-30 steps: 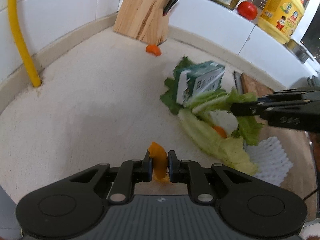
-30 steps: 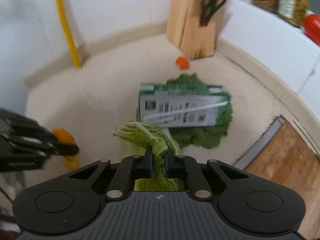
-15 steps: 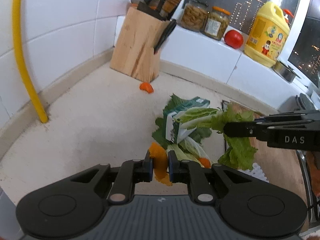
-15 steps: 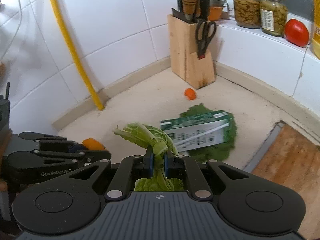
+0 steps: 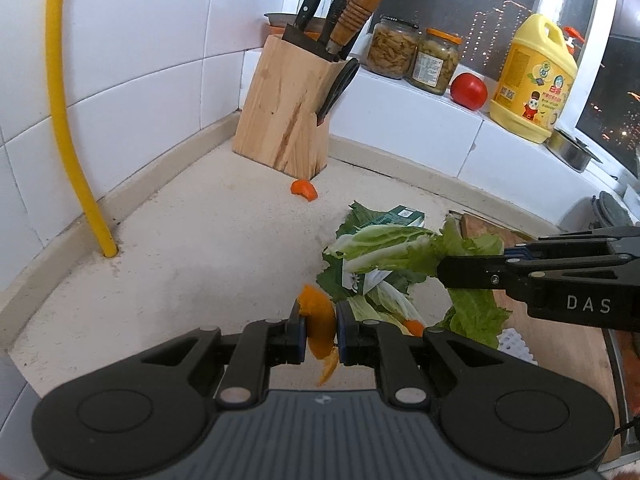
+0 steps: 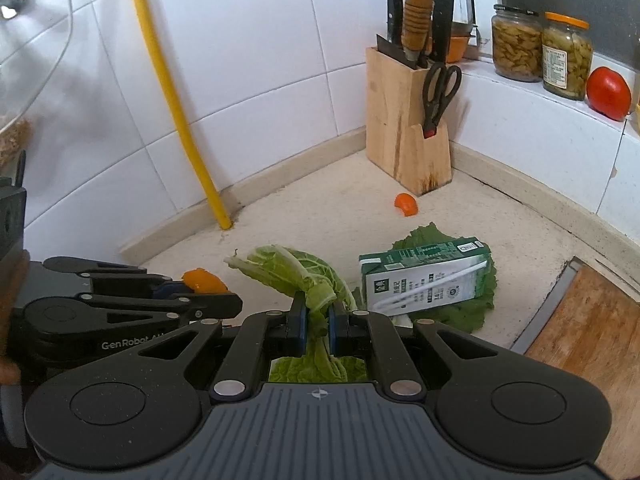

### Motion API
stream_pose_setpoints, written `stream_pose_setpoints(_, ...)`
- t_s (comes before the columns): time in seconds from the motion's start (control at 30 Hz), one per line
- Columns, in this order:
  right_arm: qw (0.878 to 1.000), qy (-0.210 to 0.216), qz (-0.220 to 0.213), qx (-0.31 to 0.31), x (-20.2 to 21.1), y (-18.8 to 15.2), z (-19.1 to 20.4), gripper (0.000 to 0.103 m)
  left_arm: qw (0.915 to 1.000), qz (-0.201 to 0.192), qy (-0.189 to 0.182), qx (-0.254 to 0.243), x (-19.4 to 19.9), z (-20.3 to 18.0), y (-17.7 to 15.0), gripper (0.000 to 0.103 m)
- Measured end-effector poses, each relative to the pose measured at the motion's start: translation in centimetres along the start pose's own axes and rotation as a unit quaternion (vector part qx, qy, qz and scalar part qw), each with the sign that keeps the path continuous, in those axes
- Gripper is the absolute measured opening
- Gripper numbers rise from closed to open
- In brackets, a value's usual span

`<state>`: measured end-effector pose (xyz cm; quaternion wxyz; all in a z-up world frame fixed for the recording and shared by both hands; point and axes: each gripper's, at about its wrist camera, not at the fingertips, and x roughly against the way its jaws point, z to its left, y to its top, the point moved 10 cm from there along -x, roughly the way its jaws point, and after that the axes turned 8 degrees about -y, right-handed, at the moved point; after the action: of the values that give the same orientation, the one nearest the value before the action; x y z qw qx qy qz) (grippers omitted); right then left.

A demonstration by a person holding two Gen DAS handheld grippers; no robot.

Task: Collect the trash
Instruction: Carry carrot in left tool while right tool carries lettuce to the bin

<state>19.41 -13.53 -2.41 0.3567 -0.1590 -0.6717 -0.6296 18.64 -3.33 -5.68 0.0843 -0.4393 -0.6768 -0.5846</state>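
My left gripper (image 5: pixel 319 330) is shut on an orange peel (image 5: pixel 320 322) and holds it above the counter; it also shows in the right wrist view (image 6: pixel 224 300) with the peel (image 6: pixel 202 280). My right gripper (image 6: pixel 318 320) is shut on a cabbage leaf (image 6: pixel 296 272), lifted off the counter; it shows in the left wrist view (image 5: pixel 444 270) with the leaf (image 5: pixel 384 246). A green milk carton (image 6: pixel 424 276) lies on a dark green leaf (image 6: pixel 472 304). Another orange peel (image 6: pixel 406 204) lies near the knife block. More leaf scraps (image 5: pixel 384 304) lie under the grippers.
A wooden knife block (image 6: pixel 408 120) with knives and scissors stands in the back corner. A yellow pipe (image 6: pixel 176 100) runs down the tiled wall. Jars (image 6: pixel 540 52), a tomato (image 6: pixel 608 92) and a yellow bottle (image 5: pixel 532 80) sit on the ledge. A wooden cutting board (image 6: pixel 592 332) lies at right.
Both grippers have risen from the counter with their loads, the peel and the cabbage leaf. The carton and leaves below look smaller and farther.
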Motion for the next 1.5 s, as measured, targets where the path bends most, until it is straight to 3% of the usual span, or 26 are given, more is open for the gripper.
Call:
stream_pose_setpoints(0.67, 0.999, 0.02, 0.008, 0.03, 0.3, -1.3, 6.5, 0.013, 0.9996, -0.017, 0.023, 0.009, 4.2, 2.7, -1.6, 0.01)
stream_pose_setpoints(1.5, 0.99, 0.09, 0.031, 0.105, -1.6, -2.4, 17.8, 0.013, 0.99, -0.044, 0.108, 0.079, 11.2, 10.6, -5.5, 0.01)
